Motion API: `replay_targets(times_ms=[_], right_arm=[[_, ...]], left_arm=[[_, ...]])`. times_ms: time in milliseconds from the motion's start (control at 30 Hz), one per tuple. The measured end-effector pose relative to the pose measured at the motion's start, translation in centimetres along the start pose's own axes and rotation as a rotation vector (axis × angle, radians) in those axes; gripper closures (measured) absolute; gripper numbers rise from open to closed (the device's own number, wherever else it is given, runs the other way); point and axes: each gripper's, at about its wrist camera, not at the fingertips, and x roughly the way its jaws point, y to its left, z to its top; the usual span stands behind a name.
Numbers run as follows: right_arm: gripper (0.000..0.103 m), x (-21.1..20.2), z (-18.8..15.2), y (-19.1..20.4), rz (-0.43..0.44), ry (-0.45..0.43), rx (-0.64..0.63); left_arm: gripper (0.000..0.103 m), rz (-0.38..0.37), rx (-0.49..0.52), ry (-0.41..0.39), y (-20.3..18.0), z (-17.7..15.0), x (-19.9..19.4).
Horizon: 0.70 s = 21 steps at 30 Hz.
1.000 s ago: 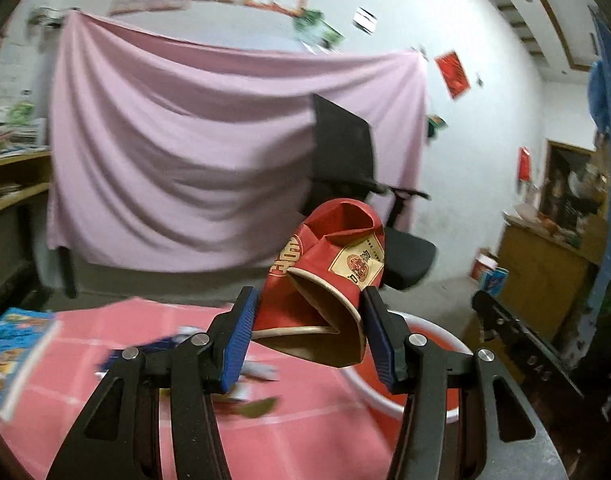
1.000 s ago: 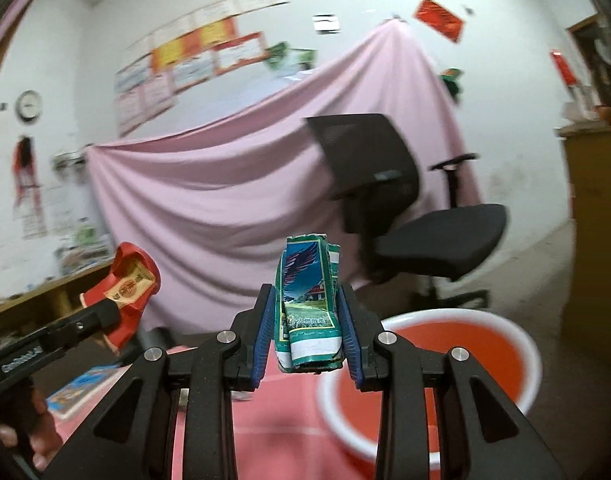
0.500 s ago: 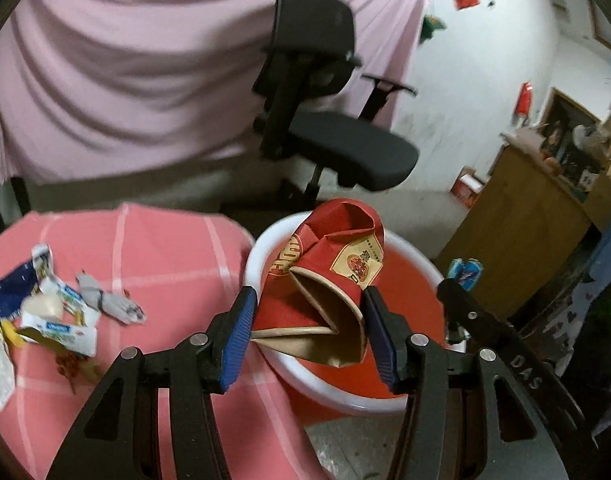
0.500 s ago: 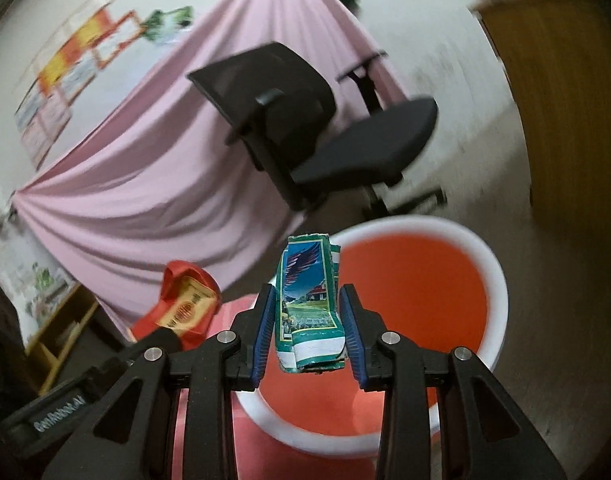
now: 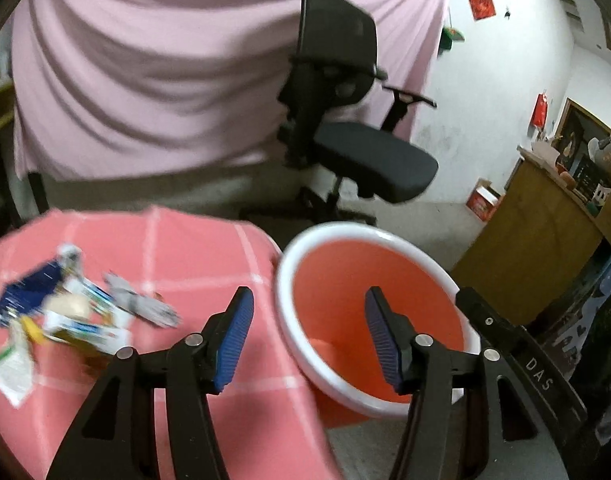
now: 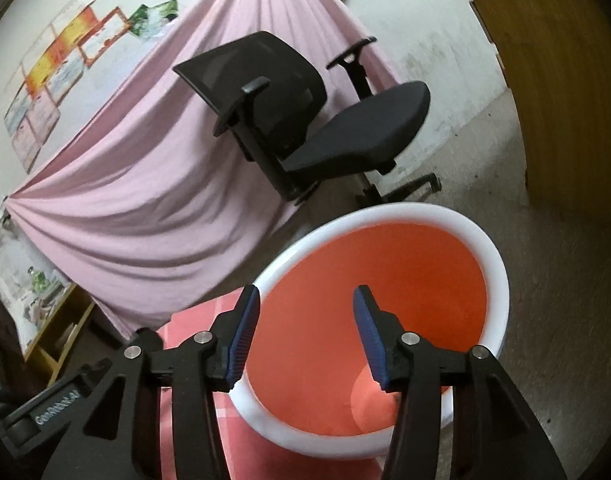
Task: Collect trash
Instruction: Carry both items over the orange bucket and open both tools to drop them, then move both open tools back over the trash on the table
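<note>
Now both grippers hang above the red basin with nothing held. Left gripper point(image 5: 307, 328): jaws spread wide, empty, straddling the near white rim of the basin point(image 5: 283, 312). Right gripper point(image 6: 305, 326): jaws equally wide, empty, over the basin's point(image 6: 493, 264) open mouth. What lies at the bottom of the basin is mostly hidden behind the fingers; cannot tell its contents.

Remaining trash: a blurred pile of wrappers point(image 5: 71, 320) on the pink checked tablecloth point(image 5: 193, 248), left of the basin, well apart from its rim. Individual pieces too smeared to count reliably; several, at least a blue wrapper, a grey one and white ones.

Judgement on the step in hand: release looks done, so the next reach goes back left of the basin to the pile. Best to keep jaws wide on approach, come down over one wrapper only, pinch a raised fold, avoid snagging the cloth.

Count: two grippers, one basin, one pile. Beyond the basin: one black office chair point(image 6: 325, 120), one pink hanging sheet point(image 5: 165, 60) farthest back.
</note>
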Motion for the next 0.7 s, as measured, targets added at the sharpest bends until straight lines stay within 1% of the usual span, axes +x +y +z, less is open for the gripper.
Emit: replay_targets(times_ms=[67, 100, 167, 200, 233, 267, 300, 333, 367, 400, 467, 500, 600, 700], right_arm=[[0.049, -0.5, 0.0, 0.9, 0.009, -0.020, -0.031], [0.048, -0.8, 0.0, 1.6, 0.016, -0.033, -0.051], [0.043, -1.5, -0.2, 2.9, 0.030, -0.057, -0.090], [0.031, -1.7, -0.3, 3.4, 0.038, -0.067, -0.100], [0.023, -2.1, -0.5, 4.0, 0.051, -0.083, -0.111], [0.023, -2.4, -0.6, 4.5, 0.059, -0.096, -0.118], [0.022, -2.8, -0.7, 5.2, 0.070, -0.113, -0.132], [0.020, -3.2, -1.0, 6.0, 0.084, -0.133, -0.154], [0.019, -3.4, -1.2, 6.6, 0.093, -0.146, -0.167], [0.014, -3.8, -1.5, 7.3, 0.113, -0.166, -0.181], [0.001, -4.8, -2.2, 8.6, 0.171, -0.222, -0.198], [0.000, -5.5, -2.6, 9.2, 0.206, -0.259, -0.212], [0.000, -6.7, -3.7, 11.3, 0.265, -0.318, -0.277], [0.000, -7.2, -4.7, 13.2, 0.308, -0.330, -0.333]], left_arm=[[0.033, 0.033, 0.013, -0.063, 0.8, -0.2, -2.0], [0.032, 0.057, 0.014, -0.103, 1.3, -0.2, -3.2], [0.031, 0.083, 0.013, -0.157, 2.5, -0.6, -5.1], [0.029, 0.092, 0.012, -0.176, 3.0, -0.7, -5.9], [0.022, 0.111, 0.007, -0.204, 3.9, -0.9, -7.2], [0.012, 0.127, 0.001, -0.224, 4.4, -1.1, -7.9], [0.007, 0.145, -0.006, -0.247, 5.1, -1.4, -8.7], [0.002, 0.179, -0.022, -0.291, 6.0, -1.9, -10.1], [0.002, 0.203, -0.034, -0.321, 6.7, -2.3, -11.0], [0.002, 0.234, -0.049, -0.352, 7.5, -2.8, -12.2], [0.002, 0.276, -0.063, -0.380, 8.7, -3.5, -13.5], [0.002, 0.291, -0.068, -0.398, 9.3, -3.9, -14.1], [0.002, 0.338, -0.084, -0.462, 11.4, -5.5, -16.8], [0.002, 0.376, -0.085, -0.507, 13.4, -7.1, -19.1]])
